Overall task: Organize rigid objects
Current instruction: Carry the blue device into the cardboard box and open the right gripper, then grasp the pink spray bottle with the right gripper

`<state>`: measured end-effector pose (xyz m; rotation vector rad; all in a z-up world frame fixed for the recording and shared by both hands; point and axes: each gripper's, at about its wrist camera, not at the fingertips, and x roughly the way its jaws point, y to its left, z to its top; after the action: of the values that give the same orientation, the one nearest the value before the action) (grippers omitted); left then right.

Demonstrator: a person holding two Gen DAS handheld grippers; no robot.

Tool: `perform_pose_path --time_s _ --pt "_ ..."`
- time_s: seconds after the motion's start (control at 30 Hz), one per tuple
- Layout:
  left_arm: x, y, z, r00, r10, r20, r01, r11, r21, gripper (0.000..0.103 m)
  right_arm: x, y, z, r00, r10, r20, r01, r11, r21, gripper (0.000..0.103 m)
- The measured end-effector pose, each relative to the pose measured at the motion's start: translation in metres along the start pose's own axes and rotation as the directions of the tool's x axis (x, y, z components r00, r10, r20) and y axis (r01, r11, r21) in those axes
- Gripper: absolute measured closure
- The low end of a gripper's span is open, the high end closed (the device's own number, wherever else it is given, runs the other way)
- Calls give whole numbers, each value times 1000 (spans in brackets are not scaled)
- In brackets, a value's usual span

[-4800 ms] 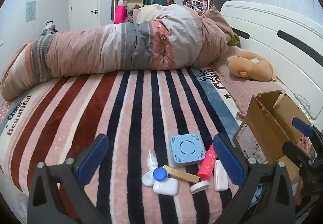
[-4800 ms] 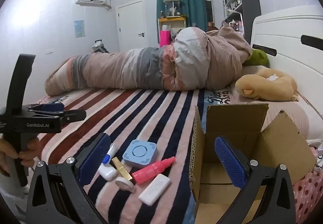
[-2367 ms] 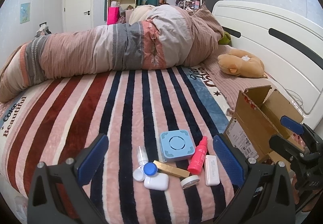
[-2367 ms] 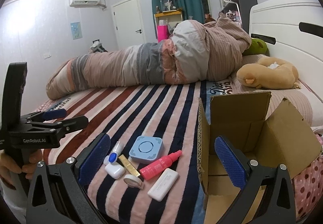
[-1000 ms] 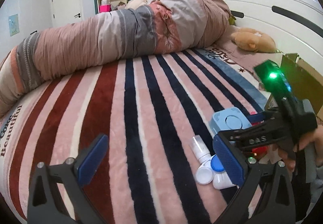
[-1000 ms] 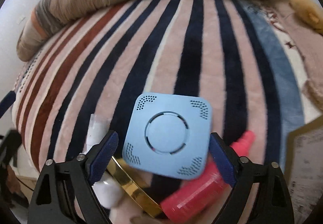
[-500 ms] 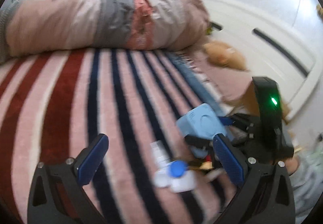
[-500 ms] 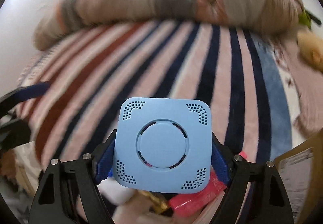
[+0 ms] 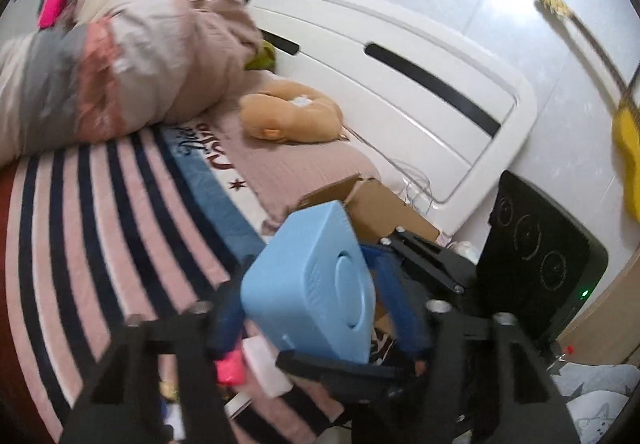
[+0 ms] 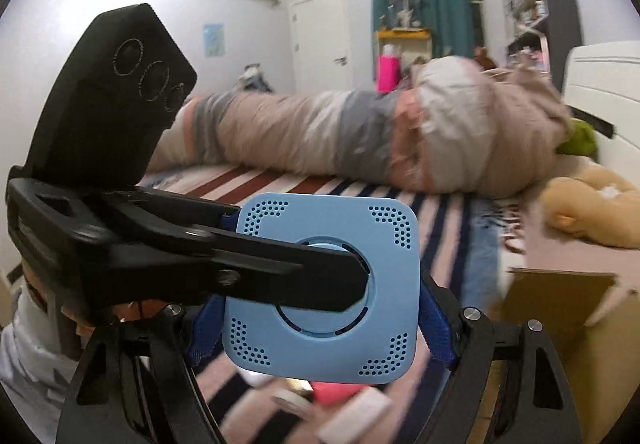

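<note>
Both grippers, right gripper [image 10: 320,318] and just-closed left gripper [image 9: 316,308], clamp the pale blue square plastic box [image 10: 324,284], lifted to carry toward the open cardboard carton [image 10: 560,304].

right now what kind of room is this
Most likely a bedroom in a home: a bed with a white headboard, a striped blanket with a rolled duvet on it, and a plush toy by the pillow end.

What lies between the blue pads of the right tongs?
The light blue square box fills that gap; the right tongs, which have just been closing, press on its sides. The right wrist view shows it.
</note>
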<state>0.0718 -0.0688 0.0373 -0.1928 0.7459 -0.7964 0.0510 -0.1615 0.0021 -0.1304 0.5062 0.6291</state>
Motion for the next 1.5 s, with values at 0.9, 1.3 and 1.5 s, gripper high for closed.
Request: perform_pose_path --time_s 0.9,1.3,1.5 --pt "152 -86 22 970 7 -242 41 981 191 47 -64 -139 -54 929 -238 -285 300 932 201 14" --pt "2 -15 14 965 258 36 -260 961 97 31 -62 -66 -2 973 -175 -150 194 974 121 13" --pt "-57 48 -29 919 384 92 -384 923 -28 31 -20 -5 13 979 -89 -184 106 991 86 14"
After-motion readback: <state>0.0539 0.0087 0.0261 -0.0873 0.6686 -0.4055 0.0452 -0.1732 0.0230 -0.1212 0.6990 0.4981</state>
